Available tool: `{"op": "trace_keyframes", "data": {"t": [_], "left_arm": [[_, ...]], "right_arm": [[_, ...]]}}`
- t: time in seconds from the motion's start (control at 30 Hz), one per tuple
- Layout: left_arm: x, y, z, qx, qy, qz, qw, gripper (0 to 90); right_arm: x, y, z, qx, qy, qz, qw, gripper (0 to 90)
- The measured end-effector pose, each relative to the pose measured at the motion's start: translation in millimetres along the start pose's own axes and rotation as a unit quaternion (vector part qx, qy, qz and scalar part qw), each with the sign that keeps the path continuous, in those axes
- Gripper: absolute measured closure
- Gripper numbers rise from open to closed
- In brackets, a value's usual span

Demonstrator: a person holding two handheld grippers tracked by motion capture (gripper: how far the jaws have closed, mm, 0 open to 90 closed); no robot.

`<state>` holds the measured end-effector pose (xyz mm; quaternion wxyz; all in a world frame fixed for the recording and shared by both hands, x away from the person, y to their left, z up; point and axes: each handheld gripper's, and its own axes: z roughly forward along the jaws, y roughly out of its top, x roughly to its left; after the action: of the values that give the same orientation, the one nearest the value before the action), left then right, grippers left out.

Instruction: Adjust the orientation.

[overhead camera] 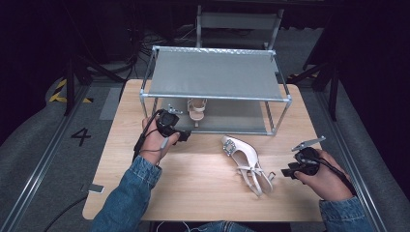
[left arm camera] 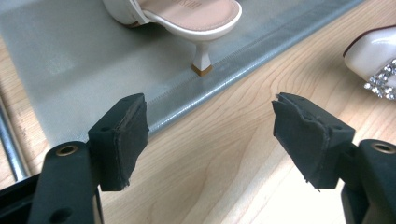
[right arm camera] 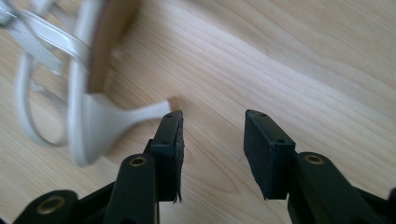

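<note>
Light wooden rectangular table (overhead camera: 193,179): set on a grey floor; all items below are borne on it.

Grey metal-framed 2-tier shoe rack with fabric shelves (overhead camera: 212,75): placed at the far half of the table, its lower shelf level with the tabletop.

White strappy heeled sandal with a jewelled toe ornament (overhead camera: 246,164): laid on its side on the bare table, in front of the rack, between the 2 grippers and nearer the right one. Its slim heel (right arm camera: 140,114) is seen just beside one jaw of the right gripper, outside the gap.

Matching white heeled sandal with a pink insole (overhead camera: 197,110): stood upright on the lower shelf, near its front edge.

Left gripper (left arm camera: 210,135): held just in front of the lower shelf, jaws spread wide, nothing between them.

Right gripper (right arm camera: 212,144): held low over the table at the right, jaws parted partway, nothing gripped.
</note>
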<state>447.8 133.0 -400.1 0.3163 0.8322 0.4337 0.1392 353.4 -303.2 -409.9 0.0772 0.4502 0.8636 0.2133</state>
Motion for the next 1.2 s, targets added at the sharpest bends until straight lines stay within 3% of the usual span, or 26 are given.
{"op": "trace_keyframes", "data": {"t": [0.23,0.4,0.53,0.87,1.2], "left_arm": [[2.1,-5.4,-2.0,0.009,0.007,0.000,0.9999,25.8],[3.3,-11.0,-4.2,0.022,0.011,-0.001,0.9997,25.8],[4.0,-13.7,-5.3,0.022,0.015,0.001,0.9996,26.0],[8.4,-23.9,-10.1,0.031,0.026,-0.001,0.9992,26.0],[10.0,-32.1,-14.8,0.046,0.033,0.007,0.9984,25.6]], "right_arm": [[22.6,15.2,-4.0,-0.030,0.048,-0.028,0.9980,58.9],[42.0,28.2,-8.1,-0.049,0.067,-0.059,0.9948,59.0],[54.2,36.5,-8.9,-0.061,0.095,-0.082,0.9902,59.0],[76.5,57.8,4.0,-0.064,0.115,-0.124,0.9835,58.8],[88.1,71.1,31.9,-0.037,0.119,-0.142,0.9821,58.5]]}}
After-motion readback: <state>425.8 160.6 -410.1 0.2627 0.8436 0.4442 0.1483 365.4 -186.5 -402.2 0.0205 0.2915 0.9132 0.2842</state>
